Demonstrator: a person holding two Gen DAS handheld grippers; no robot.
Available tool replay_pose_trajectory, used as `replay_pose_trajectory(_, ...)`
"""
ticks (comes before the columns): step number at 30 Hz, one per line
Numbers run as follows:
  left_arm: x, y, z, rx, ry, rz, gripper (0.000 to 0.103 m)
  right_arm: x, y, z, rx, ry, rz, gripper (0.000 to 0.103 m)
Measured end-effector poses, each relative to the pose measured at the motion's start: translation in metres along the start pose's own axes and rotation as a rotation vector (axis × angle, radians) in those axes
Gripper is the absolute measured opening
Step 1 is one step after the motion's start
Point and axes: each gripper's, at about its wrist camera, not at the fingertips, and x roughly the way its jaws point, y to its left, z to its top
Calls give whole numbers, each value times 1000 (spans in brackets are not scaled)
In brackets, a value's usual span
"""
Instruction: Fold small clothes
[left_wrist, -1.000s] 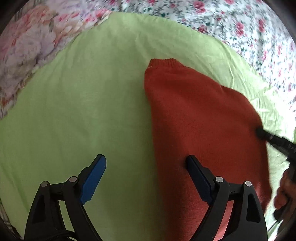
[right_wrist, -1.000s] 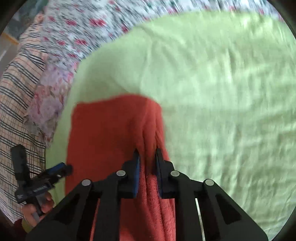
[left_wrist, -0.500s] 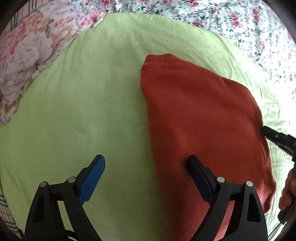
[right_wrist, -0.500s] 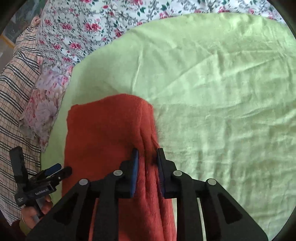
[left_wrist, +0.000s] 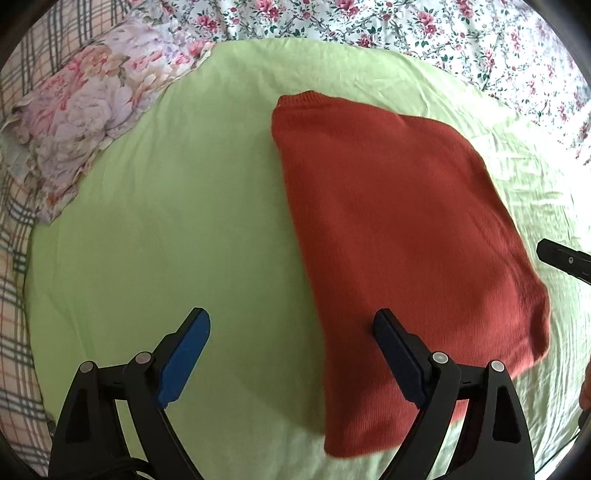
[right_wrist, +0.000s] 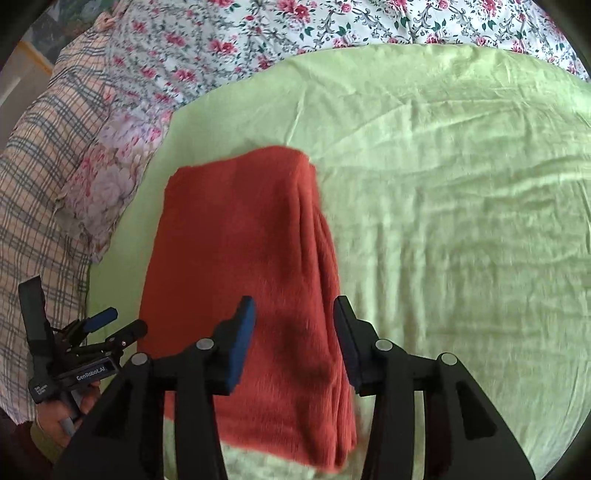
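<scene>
Item: folded rust-red sweater (right_wrist: 243, 266), lying flat on the green sheet (right_wrist: 443, 221), directly below my right gripper (right_wrist: 295, 332). Its jaws have just been opening, no pad pressing the knit. My left gripper (left_wrist: 291, 343) stands wide, sweater's edge under its right finger. Floral pillow (left_wrist: 92, 122) far left.

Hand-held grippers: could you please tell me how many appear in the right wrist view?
2. The right hand-held gripper is at bottom centre, open above the folded red sweater; the left hand-held gripper is at lower left, over the green sheet.
</scene>
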Motion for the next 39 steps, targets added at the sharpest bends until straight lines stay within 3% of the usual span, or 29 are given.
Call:
replay_pose_trajectory(6,-13,3,-20,-11,-5,23,91,-7,6,-23,-34,27,4,46)
replay_pose_trajectory(10,-19,5,-32,-10,-5,6,91,-14,12,-35,-69,31,-2,58)
replay_pose_trajectory(22,-43,-11,-85,65,-38,89,94,-40,30,-87,-248,24,-51,82)
replay_pose_trajectory(30,-48,-19,-111,112,-24,110,95,-42,33,-122,-298,74,-42,86)
replay_pose_trajectory(39,-54,-22,-109,96,-44,112,95,-46,37,-126,-304,70,-44,89)
